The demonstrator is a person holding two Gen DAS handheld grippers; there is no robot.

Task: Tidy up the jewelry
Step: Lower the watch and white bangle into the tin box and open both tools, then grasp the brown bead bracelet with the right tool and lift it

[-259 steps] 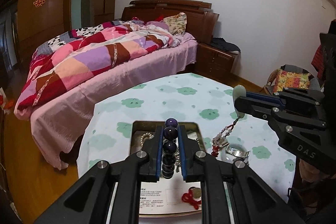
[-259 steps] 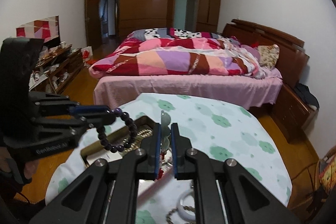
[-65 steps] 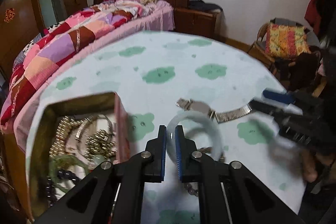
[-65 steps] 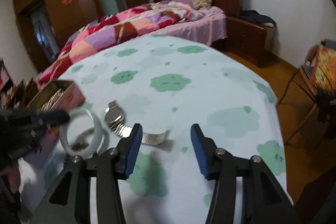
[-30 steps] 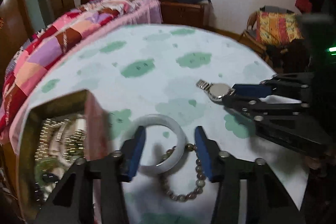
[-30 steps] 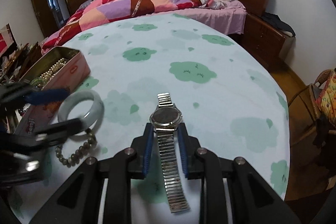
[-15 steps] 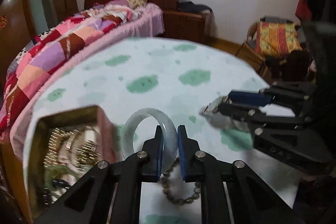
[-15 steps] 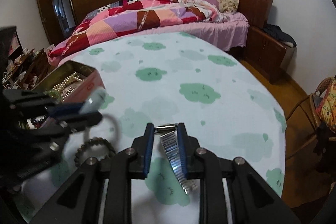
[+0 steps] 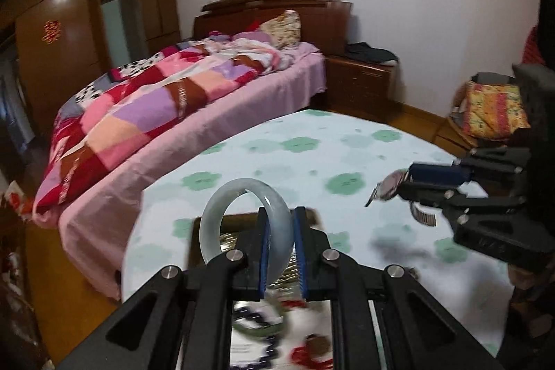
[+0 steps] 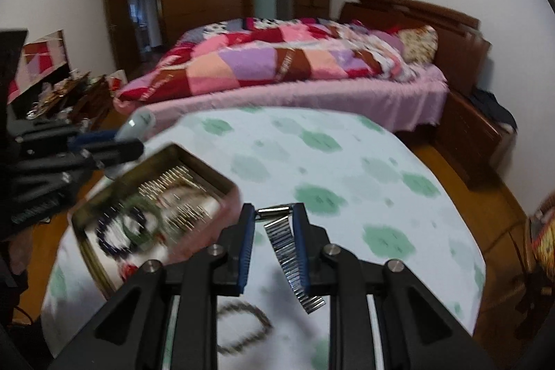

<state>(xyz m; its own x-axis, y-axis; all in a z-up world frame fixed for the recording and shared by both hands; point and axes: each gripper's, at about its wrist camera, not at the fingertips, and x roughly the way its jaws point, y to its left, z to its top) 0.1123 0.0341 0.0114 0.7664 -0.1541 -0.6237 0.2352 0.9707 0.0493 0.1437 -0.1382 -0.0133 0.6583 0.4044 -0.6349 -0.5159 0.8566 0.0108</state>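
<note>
Tin [image 10: 222,182] contents smeared by blur, pieces can't be told apart; in left view the tongs [image 9: 280,252] hide most of it. Watch [image 10: 291,252] face hidden, band end blurred at 6 o'clock. Bead loop [image 10: 242,325] on the bench [image 10: 347,162] blurred, partly behind tong arms.

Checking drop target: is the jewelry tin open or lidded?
Open: the tin shows no lid, with beads and chains visible inside.

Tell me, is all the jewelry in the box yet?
Not yet. Done: the open tin box already holds beads and chains. In hand: the left gripper is shut on the pale jade bangle, and the right gripper is shut on the metal wristwatch; both are lifted off the table. Left: a beaded bracelet lies on the tablecloth.
</note>
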